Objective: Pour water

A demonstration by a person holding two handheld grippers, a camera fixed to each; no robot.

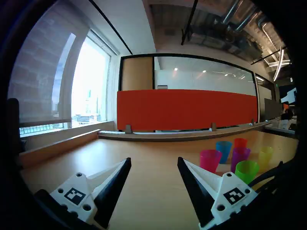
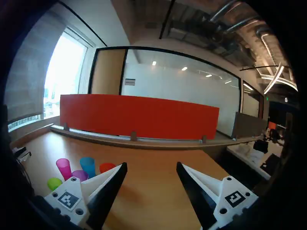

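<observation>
Left gripper [image 1: 153,159]: black wedge fingers on white mounts, spread wide, holding nothing. Right gripper [image 2: 151,165]: same, wide open, empty. Cups [image 1: 240,157]: smooth tapered plastic, translucent, mixed colours, clustered upright on the table [image 1: 153,191], ahead and right of the left gripper. Table: pale wood, matte. Orange partition [image 1: 188,109] along the far edge; bright window [image 1: 90,88]; exposed ceiling pipes [image 1: 238,15].
</observation>
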